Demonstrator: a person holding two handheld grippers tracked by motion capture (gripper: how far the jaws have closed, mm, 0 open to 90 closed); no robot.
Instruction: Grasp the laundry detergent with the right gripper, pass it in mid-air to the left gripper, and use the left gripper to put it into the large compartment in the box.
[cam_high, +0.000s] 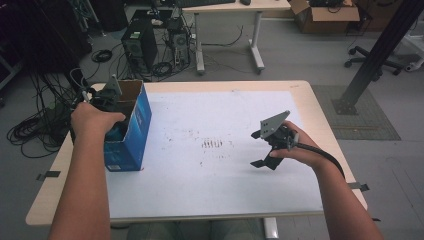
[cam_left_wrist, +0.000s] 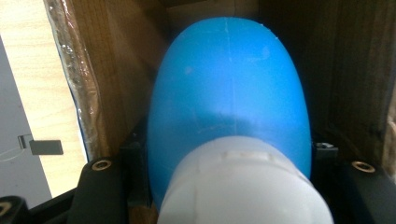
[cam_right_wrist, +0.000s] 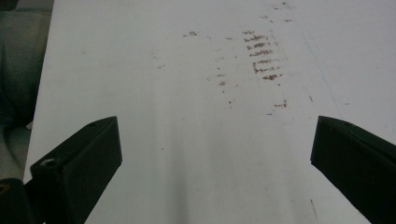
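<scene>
High view: the left gripper clamps a blue bottle inside the box; release remains; the right gripper gapes empty.

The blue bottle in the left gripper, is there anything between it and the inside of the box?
Nothing visible. The left gripper is shut on the blue bottle, white cap toward the camera, and the bottle is already between the brown walls of the blue cardboard box. The box floor beneath it is hidden.

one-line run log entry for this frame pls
left gripper: shut on blue bottle, inside cardboard box | right gripper: open, empty, over white mat
</scene>
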